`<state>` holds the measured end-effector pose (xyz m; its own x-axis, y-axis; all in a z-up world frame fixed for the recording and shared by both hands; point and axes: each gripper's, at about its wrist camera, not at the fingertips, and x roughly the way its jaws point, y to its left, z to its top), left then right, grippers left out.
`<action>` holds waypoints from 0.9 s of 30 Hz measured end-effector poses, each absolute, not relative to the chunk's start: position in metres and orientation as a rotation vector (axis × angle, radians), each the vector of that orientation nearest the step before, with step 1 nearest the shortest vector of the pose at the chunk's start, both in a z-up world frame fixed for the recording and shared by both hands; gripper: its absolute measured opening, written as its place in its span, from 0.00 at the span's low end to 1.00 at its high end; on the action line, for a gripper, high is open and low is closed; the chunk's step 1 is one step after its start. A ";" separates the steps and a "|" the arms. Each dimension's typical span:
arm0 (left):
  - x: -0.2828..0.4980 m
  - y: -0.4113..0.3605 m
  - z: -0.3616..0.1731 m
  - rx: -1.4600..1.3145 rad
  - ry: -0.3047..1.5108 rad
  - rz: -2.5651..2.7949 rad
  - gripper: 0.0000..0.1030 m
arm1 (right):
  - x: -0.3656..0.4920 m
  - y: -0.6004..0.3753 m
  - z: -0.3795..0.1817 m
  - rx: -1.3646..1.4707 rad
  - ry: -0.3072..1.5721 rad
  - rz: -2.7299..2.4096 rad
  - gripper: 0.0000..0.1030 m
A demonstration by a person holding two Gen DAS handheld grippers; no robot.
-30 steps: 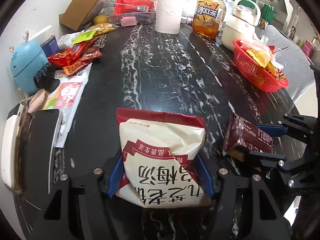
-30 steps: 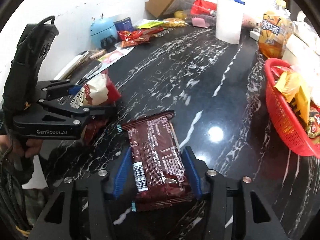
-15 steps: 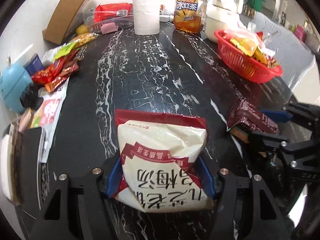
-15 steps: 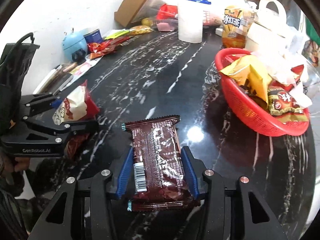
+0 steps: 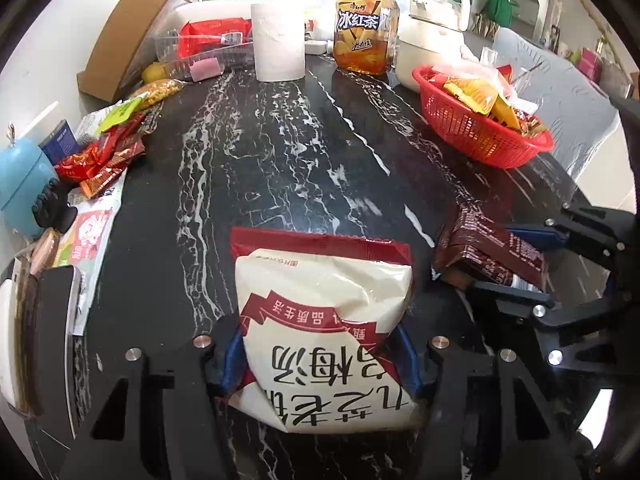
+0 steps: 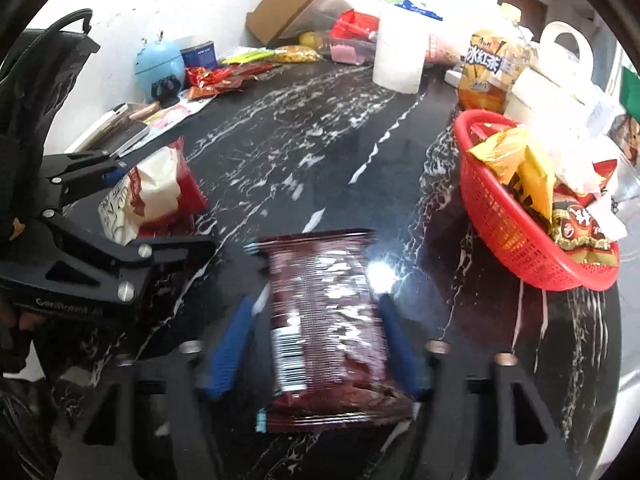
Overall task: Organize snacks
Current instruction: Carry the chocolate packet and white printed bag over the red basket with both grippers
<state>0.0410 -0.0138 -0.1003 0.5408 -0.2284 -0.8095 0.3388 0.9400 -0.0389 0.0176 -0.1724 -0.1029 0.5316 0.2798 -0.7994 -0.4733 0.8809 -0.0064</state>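
Your left gripper (image 5: 320,356) is closing its jaws on the white and red snack bag (image 5: 324,320), which is pressed between the blue pads. Your right gripper (image 6: 316,344) grips the brown snack pack (image 6: 328,320) over the black table (image 6: 320,140), near the red basket (image 6: 508,236).

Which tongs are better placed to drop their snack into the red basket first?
Probably the right tongs. They hold the brown packet, and the red basket sits close on their side. The left tongs, closing on the white bag, are farther from it.
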 end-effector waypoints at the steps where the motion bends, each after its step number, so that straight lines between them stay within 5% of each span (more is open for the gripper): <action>1: 0.041 -0.014 -0.100 0.128 0.939 -0.337 0.57 | 0.017 -0.173 -0.103 -0.232 0.899 0.451 0.48; 27: 0.008 -0.006 -0.075 0.061 0.881 -0.350 0.57 | -0.019 -0.177 -0.086 -0.121 0.843 0.471 0.44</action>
